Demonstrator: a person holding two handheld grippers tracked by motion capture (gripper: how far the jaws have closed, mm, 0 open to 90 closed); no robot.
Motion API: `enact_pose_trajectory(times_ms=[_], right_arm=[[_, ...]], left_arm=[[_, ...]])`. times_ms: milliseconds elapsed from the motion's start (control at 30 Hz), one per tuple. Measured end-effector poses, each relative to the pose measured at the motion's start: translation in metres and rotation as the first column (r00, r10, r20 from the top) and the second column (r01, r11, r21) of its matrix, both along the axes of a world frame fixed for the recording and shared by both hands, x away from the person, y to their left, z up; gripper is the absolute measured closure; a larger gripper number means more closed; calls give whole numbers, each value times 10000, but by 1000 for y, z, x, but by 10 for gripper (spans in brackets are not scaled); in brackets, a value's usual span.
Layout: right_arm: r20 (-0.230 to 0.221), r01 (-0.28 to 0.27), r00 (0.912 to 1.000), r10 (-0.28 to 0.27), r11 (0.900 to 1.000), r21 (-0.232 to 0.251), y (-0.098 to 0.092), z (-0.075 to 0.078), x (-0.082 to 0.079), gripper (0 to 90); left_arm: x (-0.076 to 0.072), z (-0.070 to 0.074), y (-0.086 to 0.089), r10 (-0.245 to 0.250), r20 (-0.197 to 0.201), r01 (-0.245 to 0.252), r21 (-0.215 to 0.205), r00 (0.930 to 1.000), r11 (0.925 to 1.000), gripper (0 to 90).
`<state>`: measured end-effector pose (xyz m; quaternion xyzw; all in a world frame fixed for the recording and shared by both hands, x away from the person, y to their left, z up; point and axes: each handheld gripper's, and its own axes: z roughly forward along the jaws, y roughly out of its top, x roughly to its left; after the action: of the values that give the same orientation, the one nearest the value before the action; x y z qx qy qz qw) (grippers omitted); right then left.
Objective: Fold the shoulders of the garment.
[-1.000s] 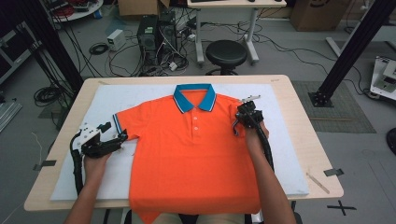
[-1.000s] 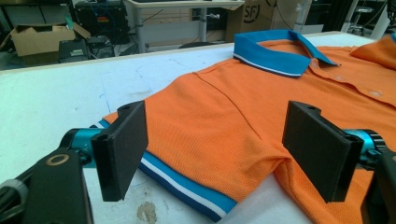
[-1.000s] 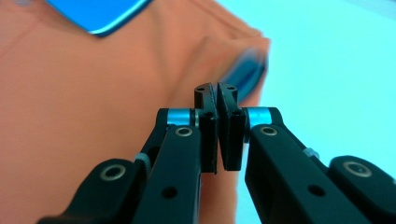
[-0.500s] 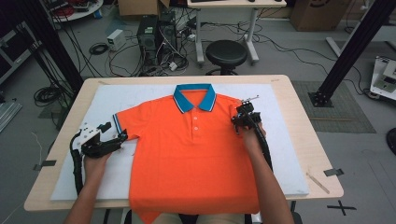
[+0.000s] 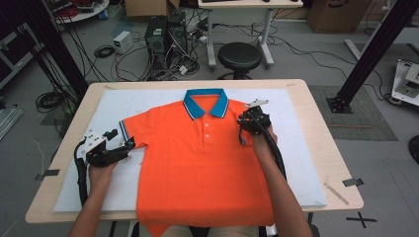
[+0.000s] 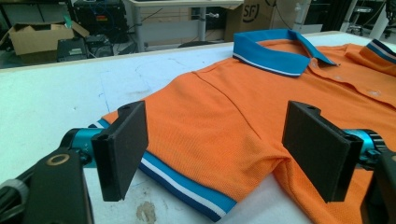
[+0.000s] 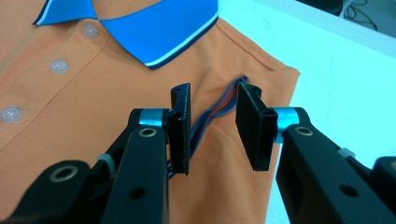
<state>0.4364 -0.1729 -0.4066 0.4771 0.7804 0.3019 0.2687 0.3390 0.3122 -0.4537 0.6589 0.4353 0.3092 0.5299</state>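
Observation:
An orange polo shirt (image 5: 202, 158) with a blue collar (image 5: 205, 102) lies flat, buttons up, on a white mat (image 5: 296, 148). My left gripper (image 5: 126, 146) rests open beside the left sleeve (image 5: 132, 129); in the left gripper view its jaws (image 6: 219, 126) straddle the striped cuff (image 6: 187, 189) without touching it. My right gripper (image 5: 245, 123) hovers over the right shoulder, where the sleeve is folded inward. Its jaws (image 7: 214, 102) have just been opening; the blurred striped cuff edge (image 7: 219, 106) runs between the pads, which do not press on it.
The mat covers a wooden table (image 5: 326, 163). A strip of tape (image 5: 336, 192) lies near the table's right front corner. Behind the table stand a black stool (image 5: 239, 57) and a computer case (image 5: 165, 37) among floor cables.
The right gripper has shifted slightly left over the shirt's shoulder. The left gripper has stayed where it was.

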Motion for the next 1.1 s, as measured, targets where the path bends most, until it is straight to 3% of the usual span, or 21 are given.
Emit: enact_pose_trajectory(times_ms=[67, 167, 267, 300, 333, 367, 400, 433, 467, 500, 533, 600, 667, 700, 733, 767, 800, 867, 933, 1000, 1100], right_arm=[[-615, 121, 9981, -100, 9993, 344, -3, -4, 3, 537], [-1433, 77, 9897, -46, 9998, 207, 1, -15, 7, 504], [-1597, 237, 9869, -240, 9997, -37, 5, -21, 9, 579], [-1735, 5, 9848, -19, 10000, -83, 7, -23, 11, 763], [-1735, 5, 9848, -19, 10000, -83, 7, -23, 11, 763], [-1695, -103, 9855, 75, 9998, -156, 8, -23, 11, 852], [-1495, -352, 9883, 315, 9991, -218, 10, -22, 10, 867], [-1298, -501, 9904, 466, 9985, -241, 11, -20, 9, 869], [-873, -1113, 9898, 1123, 9937, 164, 12, -15, 6, 848], [-873, -1113, 9898, 1123, 9937, 164, 12, -15, 6, 848], [-722, -1410, 9863, 1485, 9849, 1006, 12, -12, 4, 615], [-690, -1359, 9869, 1457, 9822, 1293, 11, -10, 3, 605], [-506, -987, 9934, 1031, 9917, 818, 7, -7, 1, 682], [-506, -987, 9934, 1031, 9917, 818, 7, -7, 1, 682], [-569, -869, 9942, 910, 9937, 712, 5, -7, 1, 718], [-833, -676, 9941, 699, 9973, 303, 1, -11, 0, 759], [-833, -676, 9941, 699, 9973, 303, 1, -11, 0, 759], [-1225, -430, 9917, 399, 9988, -224, -4, -19, 0, 778], [-1184, -112, 9930, 18, 9968, -788, -9, -26, -2, 774], [-853, 675, 9937, -728, 9957, -636, -25, -28, -6, 639], [-896, 1053, 9902, -1067, 9942, -202, -36, -27, -6, 581]], left_arm=[[0, 0, 0, -11, -13, 11, 6, 10000, 10000, 228], [0, 0, 0, 7, -45, -7, 6, 10000, 10000, 228], [0, 0, 0, 4, -48, -4, 28, 10000, 10000, 228], [0, 0, 0, 7, -45, -6, 27, 10000, 10000, 228], [0, 0, 0, -5, -49, 5, 18, 10000, 10000, 228], [0, 0, 0, -7, -46, 7, 17, 10000, 10000, 228], [0, 0, 0, -15, -43, 15, 5, 10000, 10000, 228], [1, 0, 0, -13, -47, 13, -1, 10000, 10000, 228], [1, 0, 0, -17, -47, 17, -1, 10000, 10000, 228], [1, 0, 0, -21, -44, 21, -2, 10000, 10000, 228], [0, 0, 0, -23, -42, 23, -3, 10000, 10000, 228], [0, 0, 0, -25, -38, 25, 4, 10000, 10000, 228], [0, 0, 0, -18, -45, 18, 8, 10000, 10000, 228], [0, 0, 0, -18, -45, 18, 8, 10000, 10000, 228], [0, 0, 0, -17, -43, 18, 8, 10000, 10000, 228], [0, 0, 0, -13, -47, 13, 2, 10000, 10000, 229], [0, 0, 0, -11, -50, 11, 1, 10000, 10000, 229], [0, 0, 0, -13, -44, 13, -12, 10000, 10000, 228], [0, 0, 0, -9, -25, 9, -18, 10000, 10000, 229], [0, 0, 0, -17, -27, 16, -22, 10000, 10000, 228], [0, 0, 0, 24, -17, -24, -52, 10000, 10000, 229]])
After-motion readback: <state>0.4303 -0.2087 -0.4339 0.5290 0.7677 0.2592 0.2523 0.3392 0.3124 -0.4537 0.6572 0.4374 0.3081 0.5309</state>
